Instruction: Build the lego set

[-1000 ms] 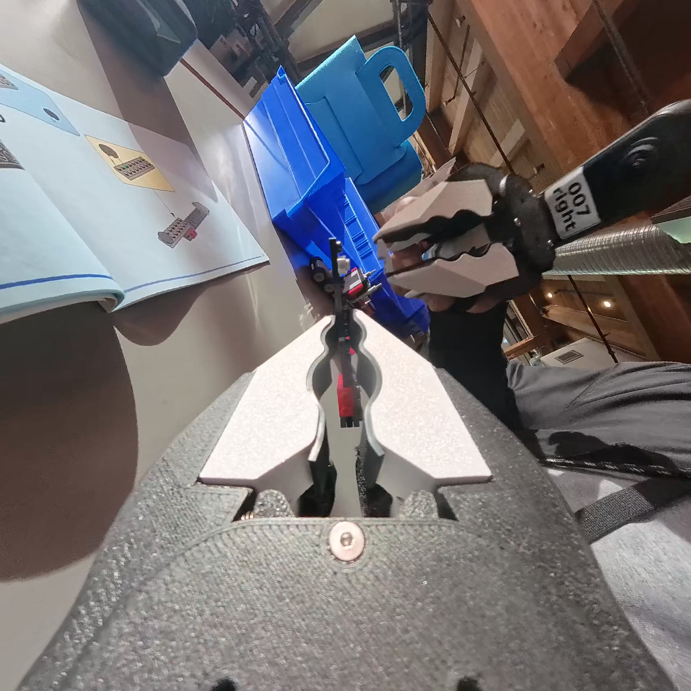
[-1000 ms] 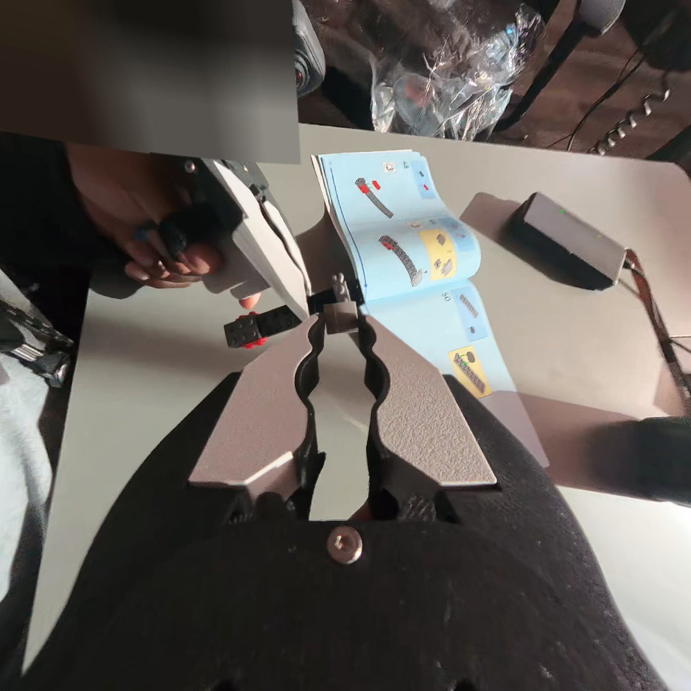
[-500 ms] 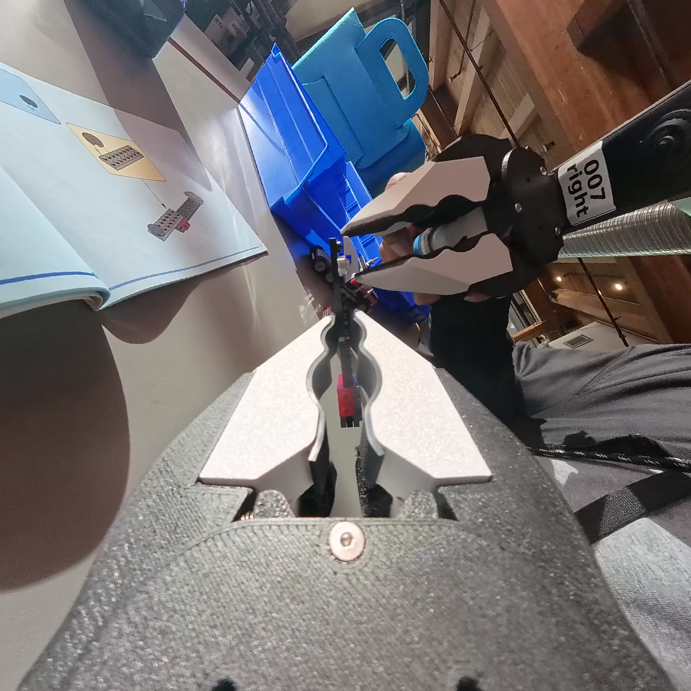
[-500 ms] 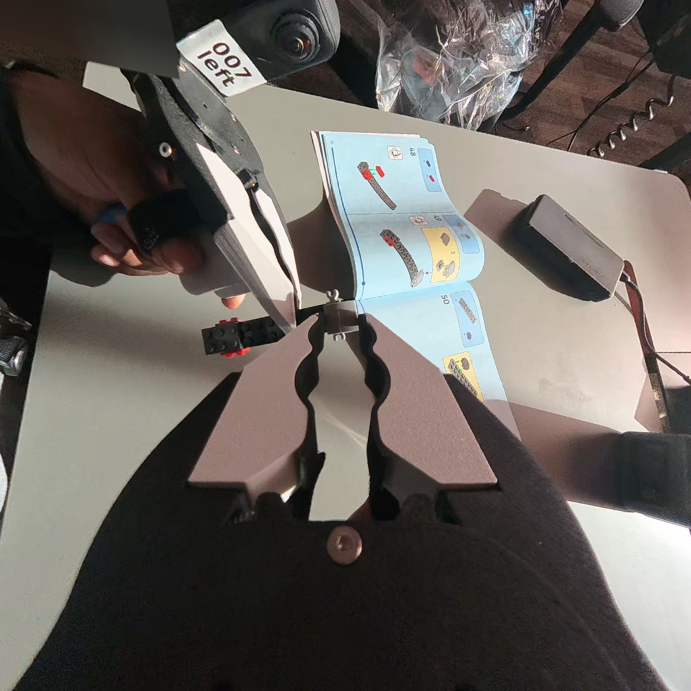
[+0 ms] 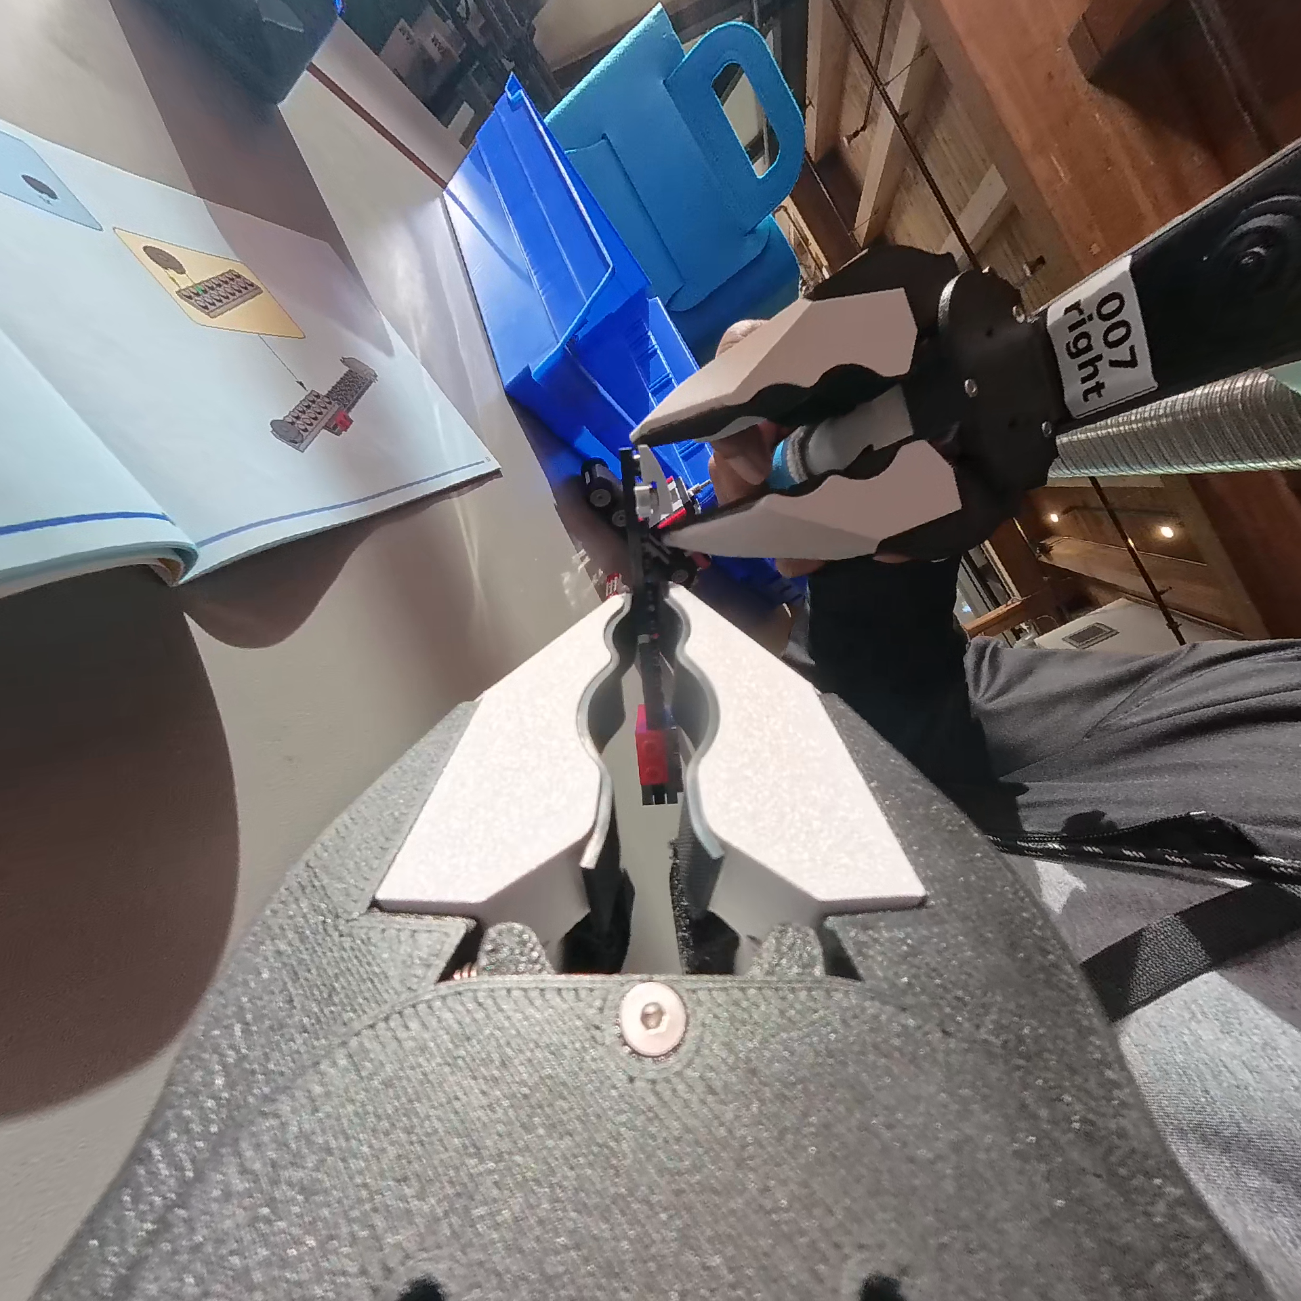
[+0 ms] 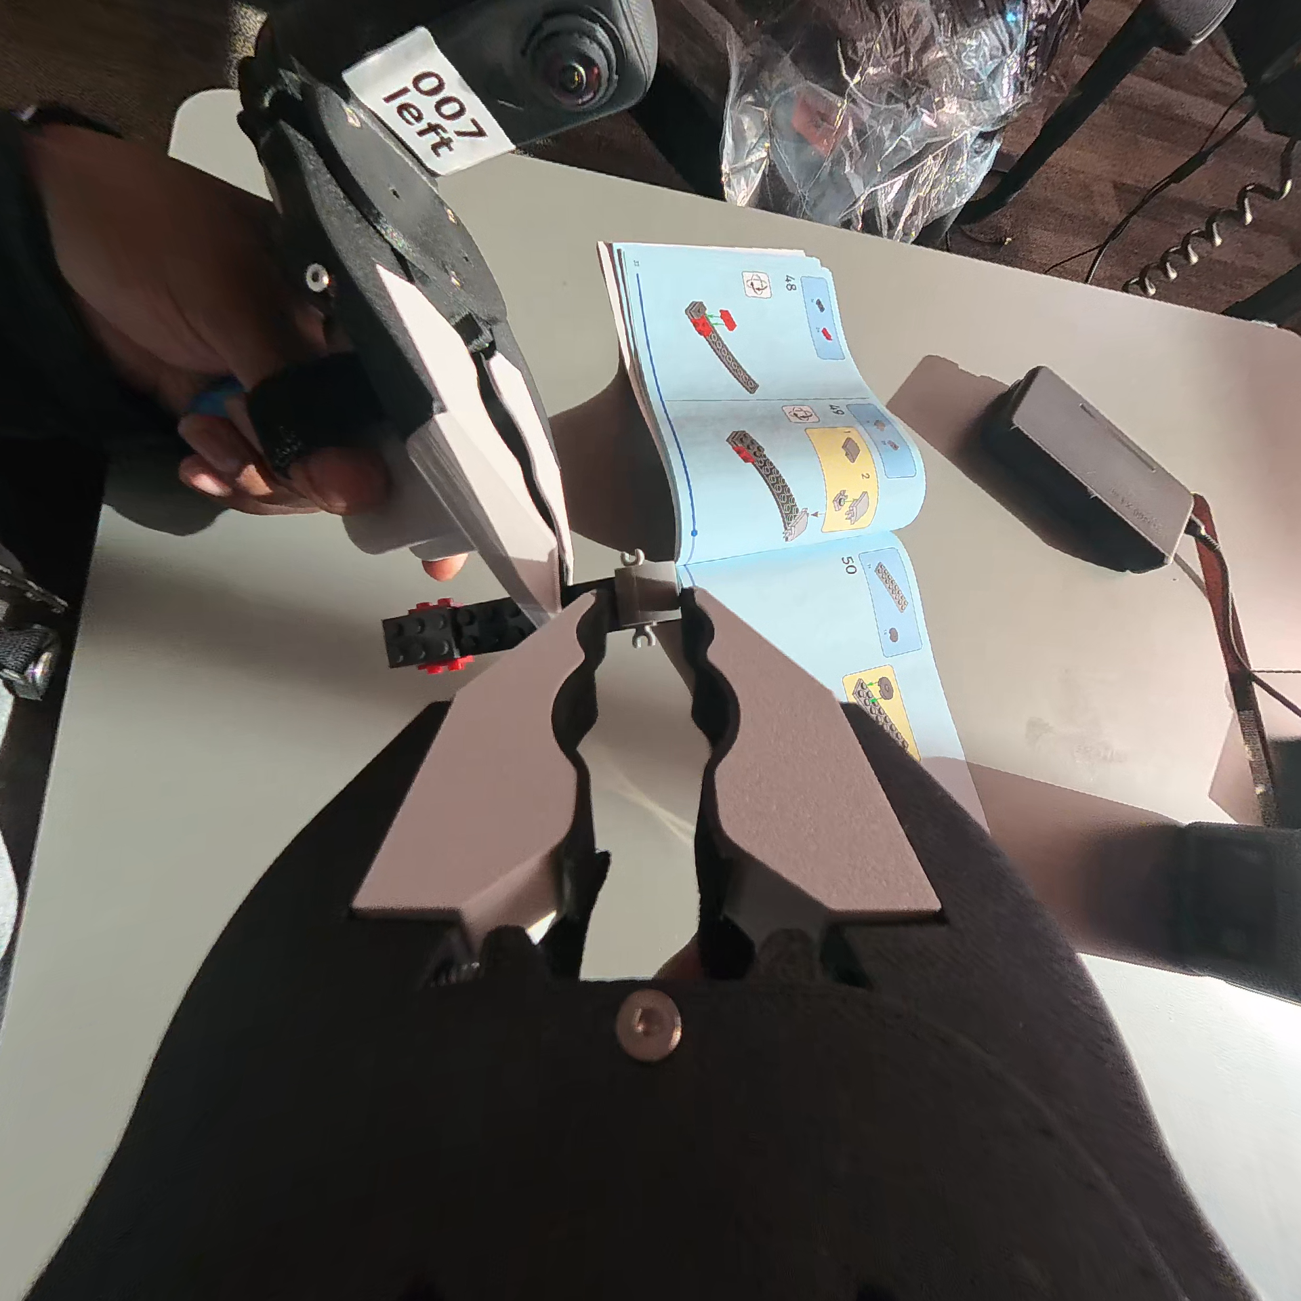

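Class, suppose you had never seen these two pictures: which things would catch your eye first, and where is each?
First, the two grippers meeting in mid-air over the table: the left gripper clamps a long black lego strip, and the right gripper pinches a small grey piece at its end. Next, the open instruction booklet just behind them, and the bright blue bins beyond the table edge.

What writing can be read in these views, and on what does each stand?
White sticker on the right tool: printed tag, not copied.
Second white sticker on the left tool: the same.
Open light-blue paper instruction booklet: printed step numbers, not copied.
Dark grey box-shaped power adapter: fine print, too small to read.
Black-and-red lego strip in the left tool, small grey lego piece in the right: no writing visible.
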Available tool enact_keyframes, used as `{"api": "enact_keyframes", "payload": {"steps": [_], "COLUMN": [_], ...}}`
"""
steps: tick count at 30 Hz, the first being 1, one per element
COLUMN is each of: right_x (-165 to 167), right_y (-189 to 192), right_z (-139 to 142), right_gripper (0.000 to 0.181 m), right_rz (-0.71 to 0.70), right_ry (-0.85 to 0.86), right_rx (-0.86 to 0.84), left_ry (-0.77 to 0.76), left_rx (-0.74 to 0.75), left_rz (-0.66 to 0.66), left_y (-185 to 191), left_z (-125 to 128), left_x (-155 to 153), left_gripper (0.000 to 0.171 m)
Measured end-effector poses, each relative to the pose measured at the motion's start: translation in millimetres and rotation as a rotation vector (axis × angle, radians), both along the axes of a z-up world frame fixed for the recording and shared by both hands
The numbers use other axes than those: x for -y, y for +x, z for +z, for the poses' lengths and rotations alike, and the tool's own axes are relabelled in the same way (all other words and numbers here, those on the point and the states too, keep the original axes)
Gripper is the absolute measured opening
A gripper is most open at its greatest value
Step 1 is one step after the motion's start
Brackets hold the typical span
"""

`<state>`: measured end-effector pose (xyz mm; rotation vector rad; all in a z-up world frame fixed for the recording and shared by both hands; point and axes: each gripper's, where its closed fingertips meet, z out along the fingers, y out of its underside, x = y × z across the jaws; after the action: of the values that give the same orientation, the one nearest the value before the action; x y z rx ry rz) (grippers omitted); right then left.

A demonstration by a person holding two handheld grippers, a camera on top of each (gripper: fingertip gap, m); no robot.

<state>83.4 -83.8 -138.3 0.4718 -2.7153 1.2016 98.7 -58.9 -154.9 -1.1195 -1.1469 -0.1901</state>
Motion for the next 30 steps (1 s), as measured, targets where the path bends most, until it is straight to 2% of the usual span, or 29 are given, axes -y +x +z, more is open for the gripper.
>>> {"api": "enact_keyframes", "payload": {"steps": [13, 16, 20, 24, 27, 30], "right_x": [-2, -5, -11, -16, -15, -13], "right_y": [-1, 0, -10, -8, -6, -5], "right_z": [0, 2, 2, 4, 7, 9], "right_gripper": [0.028, 0.033, 0.041, 0.047, 0.047, 0.046], "right_rz": [-0.007, -0.022, -0.148, -0.270, -0.328, -0.346], "right_ry": [-0.006, -0.018, -0.047, -0.136, -0.213, -0.259], "right_rx": [0.012, 0.073, 0.251, 0.567, 0.791, 0.919], "left_ry": [-0.001, 0.002, 0.014, 0.018, 0.009, 0.001], "left_rx": [-0.003, -0.006, -0.017, -0.029, -0.037, -0.044], "left_rz": [0.000, -0.003, -0.017, -0.033, -0.046, -0.054], "left_y": [0, 1, 3, 5, 6, 7], "left_z": [0, 1, 3, 5, 6, 6], "left_x": [0, 0, -1, -3, -5, -7], "left_gripper": [0.005, 0.005, 0.005, 0.005, 0.005, 0.005]}}
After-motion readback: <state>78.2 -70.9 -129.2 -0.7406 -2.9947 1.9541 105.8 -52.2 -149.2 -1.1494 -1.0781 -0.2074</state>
